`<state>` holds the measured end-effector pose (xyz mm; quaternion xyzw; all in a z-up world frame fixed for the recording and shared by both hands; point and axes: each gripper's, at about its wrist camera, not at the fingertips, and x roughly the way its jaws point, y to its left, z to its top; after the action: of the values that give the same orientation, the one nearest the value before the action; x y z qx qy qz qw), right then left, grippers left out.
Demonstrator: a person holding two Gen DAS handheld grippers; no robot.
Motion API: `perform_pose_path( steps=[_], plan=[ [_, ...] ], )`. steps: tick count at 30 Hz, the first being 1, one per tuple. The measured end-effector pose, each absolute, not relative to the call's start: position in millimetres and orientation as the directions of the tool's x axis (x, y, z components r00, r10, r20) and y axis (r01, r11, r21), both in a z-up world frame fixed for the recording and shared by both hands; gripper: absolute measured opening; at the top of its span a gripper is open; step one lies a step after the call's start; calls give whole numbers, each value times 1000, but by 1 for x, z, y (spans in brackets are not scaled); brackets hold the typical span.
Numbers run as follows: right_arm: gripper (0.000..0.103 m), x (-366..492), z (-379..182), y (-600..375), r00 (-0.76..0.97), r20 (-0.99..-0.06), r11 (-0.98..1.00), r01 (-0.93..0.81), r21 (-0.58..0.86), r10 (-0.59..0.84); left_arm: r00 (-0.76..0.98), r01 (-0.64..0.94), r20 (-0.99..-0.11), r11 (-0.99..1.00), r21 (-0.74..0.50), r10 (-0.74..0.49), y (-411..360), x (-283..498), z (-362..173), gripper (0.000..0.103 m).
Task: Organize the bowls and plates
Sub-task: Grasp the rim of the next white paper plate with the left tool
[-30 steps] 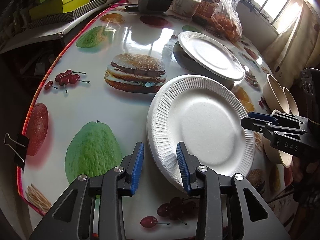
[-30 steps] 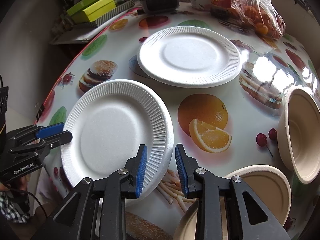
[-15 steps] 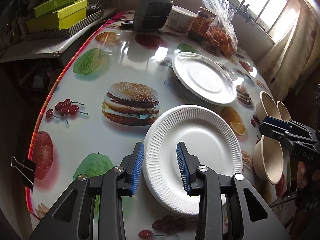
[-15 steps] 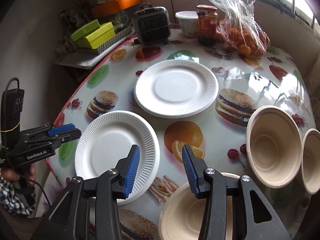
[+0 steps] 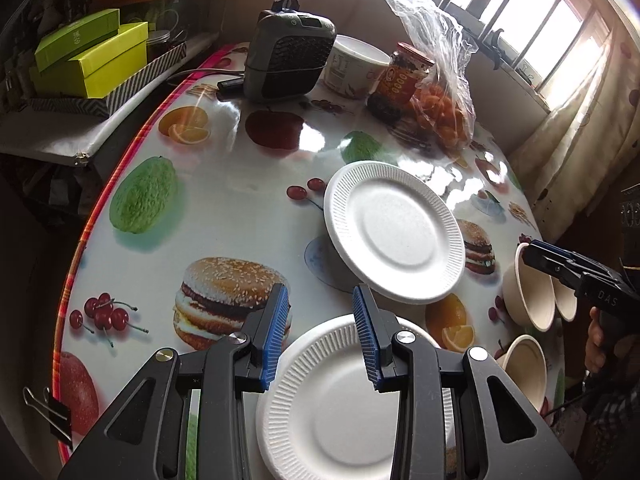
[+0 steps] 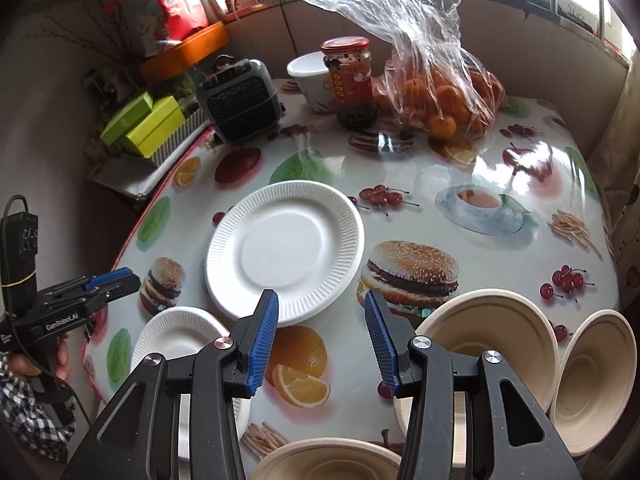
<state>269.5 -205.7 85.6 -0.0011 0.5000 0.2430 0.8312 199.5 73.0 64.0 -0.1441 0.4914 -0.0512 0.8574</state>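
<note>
Left gripper (image 5: 320,338) released over the near-edge white plate (image 5: 336,404), second plate (image 6: 284,250) mid-tabletop, right gripper (image 6: 318,342) released, empty, three bowls (image 6: 496,344) near-right edge; heater (image 6: 242,100), jar (image 6: 350,80), orange bag (image 6: 436,92) crowd far edge.

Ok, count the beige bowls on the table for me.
3. One bowl sits right of the right gripper, a second beside it at the table's edge, a third at the near edge, partly cut off. More may be hidden.
</note>
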Motion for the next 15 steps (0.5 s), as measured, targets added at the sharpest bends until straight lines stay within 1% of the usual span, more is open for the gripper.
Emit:
perform_pose_path(
  steps=[6, 15],
  plan=[
    [44, 305, 64, -206, 330, -849, 885, -366, 289, 414, 490, -45, -840, 956, -289, -231, 62, 234, 57, 35],
    [44, 335, 36, -197, 266, -882, 895, -335, 294, 389, 432, -45, -871, 959, -279, -233, 55, 269, 35, 35]
  ],
)
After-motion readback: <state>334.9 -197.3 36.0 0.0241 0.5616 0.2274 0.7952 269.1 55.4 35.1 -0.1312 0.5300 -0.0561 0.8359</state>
